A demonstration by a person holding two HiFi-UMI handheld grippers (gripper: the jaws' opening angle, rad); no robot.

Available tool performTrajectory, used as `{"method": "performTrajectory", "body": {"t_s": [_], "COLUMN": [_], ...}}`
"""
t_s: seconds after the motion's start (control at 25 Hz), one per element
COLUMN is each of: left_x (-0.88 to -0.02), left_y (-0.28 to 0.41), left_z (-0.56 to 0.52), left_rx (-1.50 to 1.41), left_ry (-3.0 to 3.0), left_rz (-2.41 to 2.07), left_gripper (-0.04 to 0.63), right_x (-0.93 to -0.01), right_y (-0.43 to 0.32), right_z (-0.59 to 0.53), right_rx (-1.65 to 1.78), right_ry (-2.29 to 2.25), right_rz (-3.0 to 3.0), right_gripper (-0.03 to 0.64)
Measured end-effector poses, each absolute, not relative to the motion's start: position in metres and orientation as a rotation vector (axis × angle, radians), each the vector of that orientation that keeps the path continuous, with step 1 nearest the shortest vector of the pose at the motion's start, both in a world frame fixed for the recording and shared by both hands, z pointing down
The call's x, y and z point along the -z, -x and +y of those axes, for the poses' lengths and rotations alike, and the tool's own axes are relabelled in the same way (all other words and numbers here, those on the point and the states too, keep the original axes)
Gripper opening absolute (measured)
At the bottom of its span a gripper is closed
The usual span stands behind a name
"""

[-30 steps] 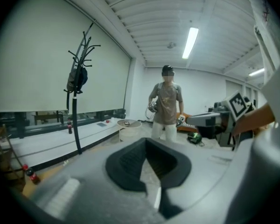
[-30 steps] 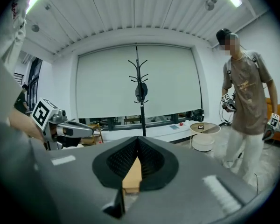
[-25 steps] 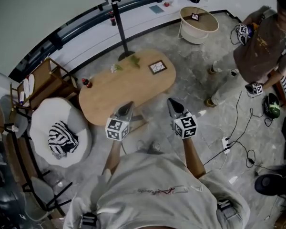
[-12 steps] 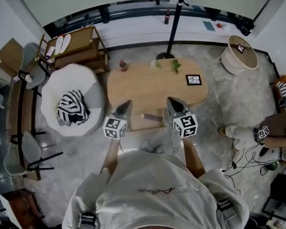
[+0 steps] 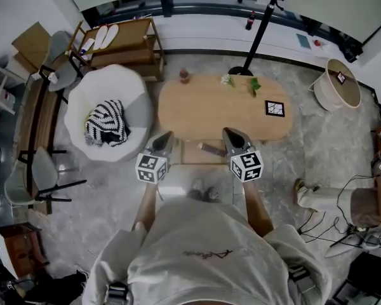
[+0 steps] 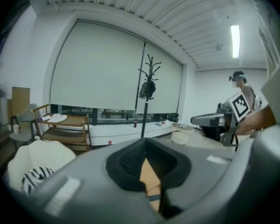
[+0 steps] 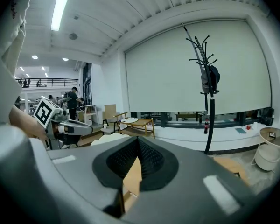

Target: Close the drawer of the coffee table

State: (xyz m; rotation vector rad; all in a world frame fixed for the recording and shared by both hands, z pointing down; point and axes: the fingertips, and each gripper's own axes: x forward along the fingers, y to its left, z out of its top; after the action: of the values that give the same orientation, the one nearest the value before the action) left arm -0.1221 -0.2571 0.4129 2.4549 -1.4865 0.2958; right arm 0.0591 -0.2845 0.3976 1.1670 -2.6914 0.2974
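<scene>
The oval wooden coffee table (image 5: 209, 110) stands straight ahead of me in the head view. Its drawer (image 5: 192, 152) is pulled out from the near side, toward me, and a dark handle (image 5: 211, 149) shows on it. My left gripper (image 5: 166, 135) hangs over the drawer's left end and my right gripper (image 5: 229, 132) over its right end, both above it and touching nothing. Both are shut and empty. In the left gripper view the left gripper (image 6: 145, 142) shows its pads met, with table wood (image 6: 149, 176) below. The right gripper (image 7: 137, 140) looks the same in its own view.
A white beanbag (image 5: 95, 94) with a striped cloth (image 5: 106, 121) sits left of the table, a wooden trolley (image 5: 124, 43) behind it. A coat stand (image 5: 261, 24), a round white side table (image 5: 343, 84), another person's leg (image 5: 324, 199) and floor cables (image 5: 359, 234) lie to the right.
The head view has swung round, so the table now sits centred and square ahead. The other person has slid to the lower right edge. Both grippers stay shut in the same spots.
</scene>
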Motion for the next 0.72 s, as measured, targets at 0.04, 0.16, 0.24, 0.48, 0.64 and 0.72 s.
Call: {"method": "performTrajectory", "body": {"t_s": [0.04, 0.16, 0.24, 0.48, 0.64, 0.72], "left_x": [-0.415, -0.425, -0.433, -0.452, -0.461, -0.467], "left_y": [0.119, 0.104, 0.094, 0.062, 0.045, 0.04], "left_z": [-0.254, -0.244, -0.236, -0.214, -0.204, -0.201], "left_rx": [-0.303, -0.32, -0.329, -0.35, -0.386, -0.4], "left_ry": [-2.449, -2.437, -2.425, -2.389, -2.38, -2.375], "left_rz": [-1.487, -1.485, -1.483, -1.476, -1.477, -1.476], "left_gripper": [-0.002, -0.002, -0.002, -0.002, -0.002, -0.002], "right_x": [-0.401, -0.412, -0.419, -0.434, -0.445, -0.451], "right_y": [-0.063, -0.081, -0.093, -0.135, -0.156, -0.165], "right_z": [-0.281, -0.272, -0.264, -0.244, -0.236, -0.235], "right_rx": [-0.307, -0.326, -0.338, -0.378, -0.39, -0.398], "right_ry": [-1.162, -1.155, -1.154, -1.153, -1.143, -1.144], "right_rz": [-2.69, -2.682, -2.678, -2.657, -2.654, -2.648], "right_gripper": [0.005, 0.005, 0.005, 0.005, 0.005, 0.005]}}
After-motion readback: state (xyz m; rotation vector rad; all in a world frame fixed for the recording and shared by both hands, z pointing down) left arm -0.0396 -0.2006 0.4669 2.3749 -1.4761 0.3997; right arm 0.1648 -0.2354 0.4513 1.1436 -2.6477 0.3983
